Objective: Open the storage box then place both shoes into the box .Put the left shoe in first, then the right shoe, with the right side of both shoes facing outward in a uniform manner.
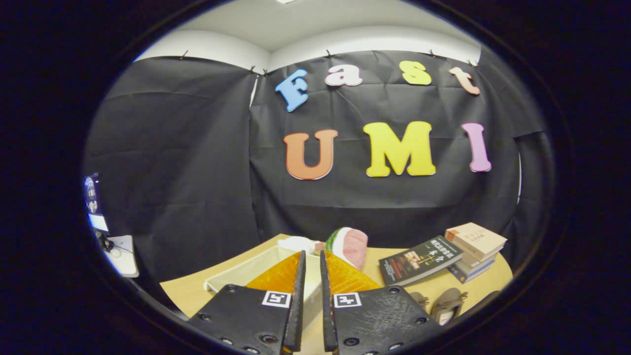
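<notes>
Where black cloth backs the tan table (187, 291), tongs (312, 259) stand nearly closed.

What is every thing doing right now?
gripper: fingers nearly shut, gripping nothing
orange lid: tilted up beyond the fingers
storage box: open
shoes: on the table, outside the box
books: stacked, closed

We are seeing soft, even light coming from above. The picture is bending round at its edges, and glare is shining on the gripper's (311, 276) black fingers.
</notes>
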A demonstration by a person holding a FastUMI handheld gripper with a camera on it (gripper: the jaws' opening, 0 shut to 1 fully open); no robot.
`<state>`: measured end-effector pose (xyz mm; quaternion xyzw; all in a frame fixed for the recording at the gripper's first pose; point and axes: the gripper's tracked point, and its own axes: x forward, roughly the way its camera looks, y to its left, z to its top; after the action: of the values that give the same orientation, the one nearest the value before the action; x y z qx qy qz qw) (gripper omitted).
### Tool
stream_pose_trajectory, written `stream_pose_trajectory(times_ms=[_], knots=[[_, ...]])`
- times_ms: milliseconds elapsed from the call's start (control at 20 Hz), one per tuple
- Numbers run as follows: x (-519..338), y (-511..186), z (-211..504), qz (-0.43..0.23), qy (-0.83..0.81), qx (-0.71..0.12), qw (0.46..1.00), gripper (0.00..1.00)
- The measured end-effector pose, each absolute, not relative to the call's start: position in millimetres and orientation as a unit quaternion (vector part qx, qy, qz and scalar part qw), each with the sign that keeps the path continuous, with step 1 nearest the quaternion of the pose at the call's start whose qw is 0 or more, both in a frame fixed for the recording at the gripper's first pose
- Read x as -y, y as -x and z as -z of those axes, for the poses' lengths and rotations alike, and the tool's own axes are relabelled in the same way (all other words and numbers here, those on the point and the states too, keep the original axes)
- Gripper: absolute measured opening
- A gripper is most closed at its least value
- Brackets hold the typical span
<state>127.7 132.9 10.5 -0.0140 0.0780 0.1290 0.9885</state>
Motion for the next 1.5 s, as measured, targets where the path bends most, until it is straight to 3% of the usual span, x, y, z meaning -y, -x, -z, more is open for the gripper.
stream_pose_trajectory(times_ms=[250,700,1150,1300,1500], knots=[[-32.5,-119.6,19.5,-0.057,0.011,-0.124,0.991,0.17],[46.0,-122.4,119.0,-0.003,0.015,-0.282,0.959,0.98],[63.7,-144.1,186.5,0.014,0.026,-0.419,0.907,0.95],[65.2,-147.8,197.9,0.021,0.032,-0.439,0.898,0.75],[67.3,-154.1,212.8,0.031,0.013,-0.454,0.89,0.73]])
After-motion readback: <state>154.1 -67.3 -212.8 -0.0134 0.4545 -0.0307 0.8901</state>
